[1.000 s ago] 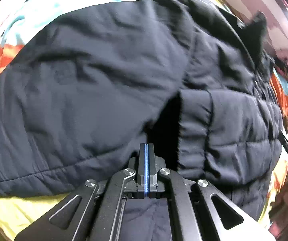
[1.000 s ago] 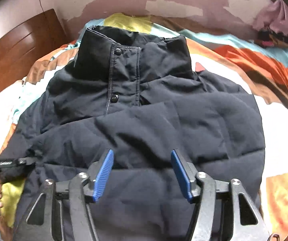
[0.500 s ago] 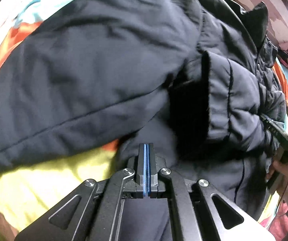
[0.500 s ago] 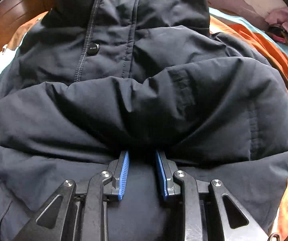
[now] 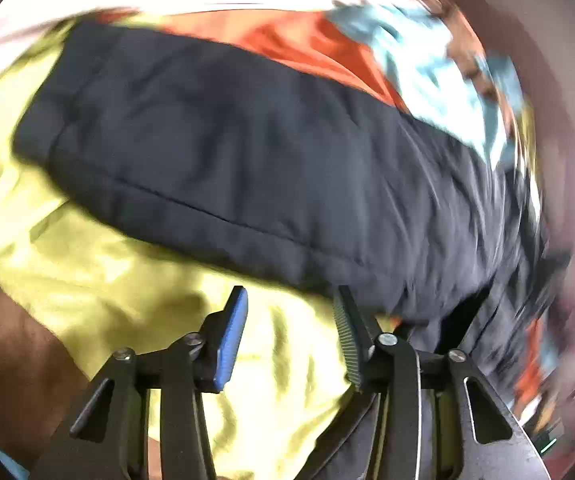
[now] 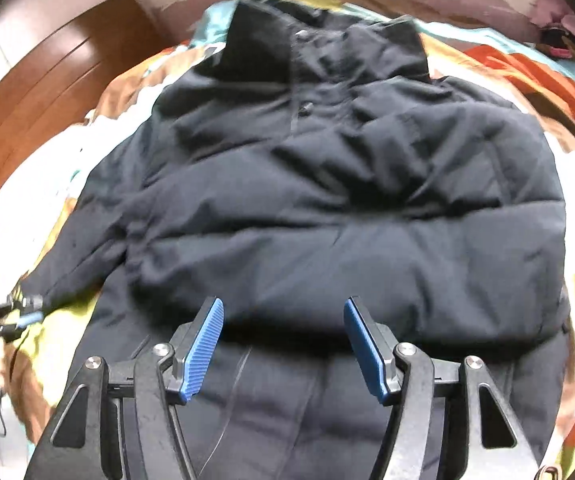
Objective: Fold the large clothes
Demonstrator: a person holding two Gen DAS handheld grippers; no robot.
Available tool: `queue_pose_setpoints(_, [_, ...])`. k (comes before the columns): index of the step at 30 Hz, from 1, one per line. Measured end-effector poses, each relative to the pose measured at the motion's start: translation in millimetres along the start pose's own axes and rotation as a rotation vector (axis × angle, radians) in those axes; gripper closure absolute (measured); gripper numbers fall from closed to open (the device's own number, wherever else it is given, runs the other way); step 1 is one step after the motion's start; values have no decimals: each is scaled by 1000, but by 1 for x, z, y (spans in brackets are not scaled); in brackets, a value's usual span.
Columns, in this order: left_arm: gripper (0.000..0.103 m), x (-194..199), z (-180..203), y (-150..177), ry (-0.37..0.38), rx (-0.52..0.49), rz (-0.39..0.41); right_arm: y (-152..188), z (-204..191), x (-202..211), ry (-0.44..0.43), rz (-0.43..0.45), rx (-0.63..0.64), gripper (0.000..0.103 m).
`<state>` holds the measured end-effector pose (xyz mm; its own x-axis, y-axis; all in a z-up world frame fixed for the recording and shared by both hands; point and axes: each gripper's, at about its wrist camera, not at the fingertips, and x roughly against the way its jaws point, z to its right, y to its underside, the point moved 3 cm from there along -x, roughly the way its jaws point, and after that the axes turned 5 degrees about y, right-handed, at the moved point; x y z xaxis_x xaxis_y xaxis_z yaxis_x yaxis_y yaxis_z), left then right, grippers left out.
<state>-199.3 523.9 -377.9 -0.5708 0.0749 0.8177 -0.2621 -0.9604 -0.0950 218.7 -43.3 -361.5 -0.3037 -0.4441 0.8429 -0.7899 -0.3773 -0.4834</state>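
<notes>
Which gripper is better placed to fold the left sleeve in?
Left, probably. The left gripper, jaws opening and empty, sits right beside the outstretched sleeve. The right gripper is over the jacket body.

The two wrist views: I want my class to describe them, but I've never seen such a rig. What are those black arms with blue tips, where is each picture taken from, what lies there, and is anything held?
No robot here: a person carries a two-finger gripper in each hand, each with a camera looking along its fingers. The black arms with blue pads are those fingers. One picture looks out from the left gripper, the other from the right gripper. A dark padded jacket lies on a bed with a colourful cover; its collar points away from the right camera. The blurred left view shows a sleeve stretched over the cover. Both grippers' jaws are opening, with nothing pinched between them. At the right view's left edge you can see the left gripper by the sleeve's end.
</notes>
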Motion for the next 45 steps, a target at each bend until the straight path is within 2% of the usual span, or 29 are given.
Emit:
queue_pose_setpoints(4, [63, 3, -21, -19, -17, 86, 18, 6, -31, -3, -22, -22, 72, 42])
queue_pose_setpoints(8, [63, -15, -24, -24, 42, 202, 19, 0, -58, -10, -52, -15, 132, 42])
queue_pose_setpoints(12, [63, 3, -52, -40, 199, 362, 84, -19, -86, -21, -85, 6, 176, 42])
queue_pose_setpoints(14, [57, 5, -59, -43, 261, 422, 107, -29, -99, -28, -97, 12, 199, 42])
queue_pose_setpoints(17, [57, 8, -61, -46, 282, 453, 124, -42, -121, -41, -117, 16, 239, 42])
queue_pose_setpoints(20, [58, 11, -64, -55, 195, 410, 130, -51, -145, -58, -134, 11, 301, 42])
queue_pose_setpoints(21, [66, 12, -66, -59, 165, 399, 123, -55, -155, -67, -140, 12, 335, 42])
queue_pose_setpoints(22, [72, 10, -66, -64, 135, 381, 120, -57, -161, -73, -140, 12, 362, 43])
queue_pose_setpoints(24, [90, 12, -59, -75, 90, 323, 124, -68, -180, -93, -120, 14, 438, 43])
queue_pose_setpoints(25, [94, 15, -52, -80, 74, 282, 134, -74, -186, -100, -107, 21, 462, 53])
queue_pose_setpoints(26, [96, 18, -46, -85, 59, 251, 140, -80, -192, -108, -94, 27, 484, 69])
queue_pose_setpoints(27, [98, 23, -37, -87, 33, 197, 151, -89, -199, -117, -81, 29, 506, 77])
queue_pose_setpoints(28, [98, 31, -25, -89, 6, 133, 165, -94, -203, -123, -75, 28, 513, 91])
queue_pose_setpoints(29, [98, 38, -14, -90, -7, 80, 181, -101, -208, -131, -72, 22, 519, 93])
queue_pose_setpoints(34, [99, 83, 54, -80, -27, -215, 272, -106, -226, -162, -65, -52, 593, 93])
queue_pose_setpoints(37, [99, 98, 93, -65, -20, -356, 308, -106, -226, -177, -65, -95, 583, 93])
queue_pose_setpoints(41, [99, 106, 147, -38, -36, -562, 356, -114, -212, -191, -108, -164, 453, 95])
queue_pose_setpoints(43, [99, 106, 174, -24, -22, -654, 368, -120, -204, -191, -153, -191, 374, 95])
queue_pose_setpoints(45, [99, 101, 199, -12, -12, -740, 372, -127, -189, -178, -238, -181, 263, 94])
